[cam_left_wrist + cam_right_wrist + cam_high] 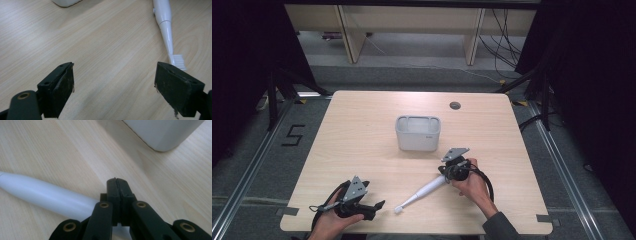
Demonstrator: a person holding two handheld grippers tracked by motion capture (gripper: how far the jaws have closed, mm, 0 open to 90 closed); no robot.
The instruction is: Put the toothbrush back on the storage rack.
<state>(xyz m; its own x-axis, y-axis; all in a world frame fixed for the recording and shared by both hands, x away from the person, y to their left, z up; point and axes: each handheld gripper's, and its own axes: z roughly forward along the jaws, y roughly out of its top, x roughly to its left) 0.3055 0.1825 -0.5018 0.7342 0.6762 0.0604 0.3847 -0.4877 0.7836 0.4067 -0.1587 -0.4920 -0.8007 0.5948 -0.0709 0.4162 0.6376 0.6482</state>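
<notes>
A white electric toothbrush lies slantwise on the wooden table, brush head toward the front edge. My right gripper sits over its thick end. In the right gripper view the jaws are pressed together with nothing between their tips, and the toothbrush handle passes underneath the linkage. My left gripper rests near the front edge, open and holding nothing. In the left gripper view the toothbrush's bristles lie just past the right jaw.
A white rectangular holder stands upright at mid-table, beyond the right gripper; its corner looms close in the right gripper view. A cable hole sits at the back. Dark curtains flank the table.
</notes>
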